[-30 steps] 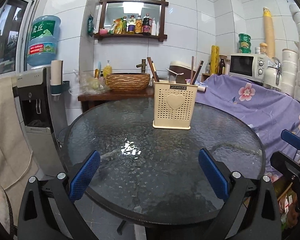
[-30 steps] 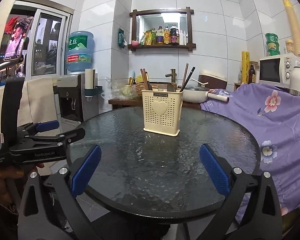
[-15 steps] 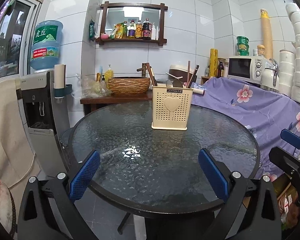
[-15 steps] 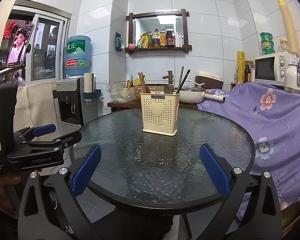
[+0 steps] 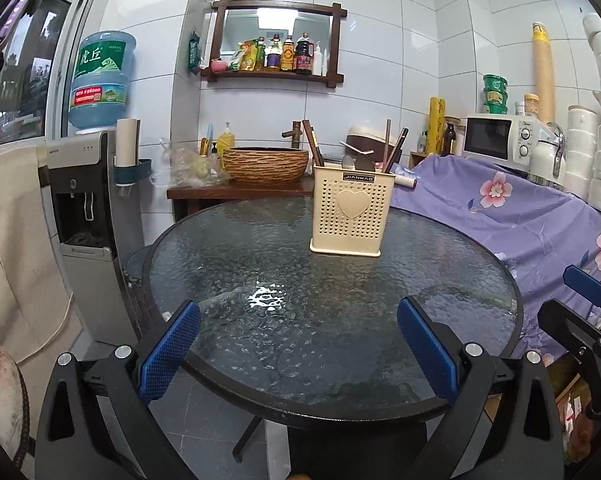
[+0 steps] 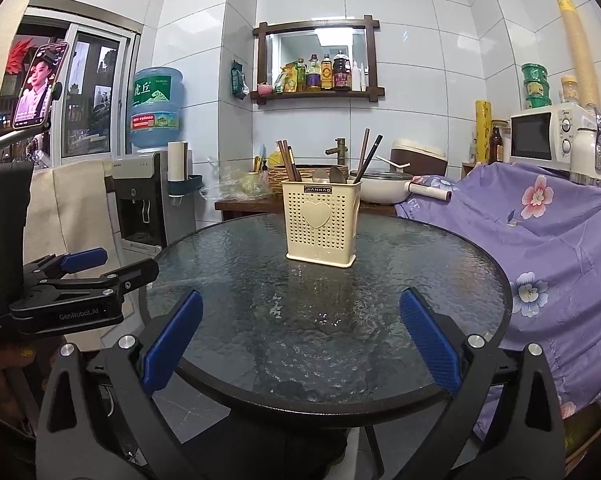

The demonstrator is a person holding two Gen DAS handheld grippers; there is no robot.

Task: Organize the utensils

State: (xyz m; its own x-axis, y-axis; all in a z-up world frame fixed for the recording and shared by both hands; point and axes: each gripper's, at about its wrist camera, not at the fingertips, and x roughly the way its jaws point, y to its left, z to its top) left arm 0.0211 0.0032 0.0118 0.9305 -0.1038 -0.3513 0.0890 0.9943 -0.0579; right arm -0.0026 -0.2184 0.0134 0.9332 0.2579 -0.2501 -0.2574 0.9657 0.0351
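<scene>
A cream perforated utensil holder (image 5: pixel 350 212) (image 6: pixel 320 224) with a heart on its front stands upright on the far side of the round glass table (image 5: pixel 260 280) (image 6: pixel 440 280). Brown chopsticks (image 5: pixel 313 146) (image 6: pixel 288 160) and spoon heads (image 5: pixel 358 162) (image 6: pixel 330 175) stick out of its top. My left gripper (image 5: pixel 298 348) is open with nothing between its blue pads, hovering at the table's near edge. My right gripper (image 6: pixel 300 340) is likewise open with nothing in it, at the near edge. The left gripper also shows from the side at the left of the right wrist view.
A water dispenser (image 5: pixel 84 216) stands left of the table, a wooden side table with a woven basin (image 5: pixel 266 164) behind it, a purple flowered cloth (image 5: pixel 520 216) to the right. A microwave (image 5: pixel 496 136) and stacked paper rolls (image 5: pixel 596 128) sit far right.
Both grippers have drawn back and up from the table, so the holder looks smaller and more of the table's near rim shows. Both stay open.
</scene>
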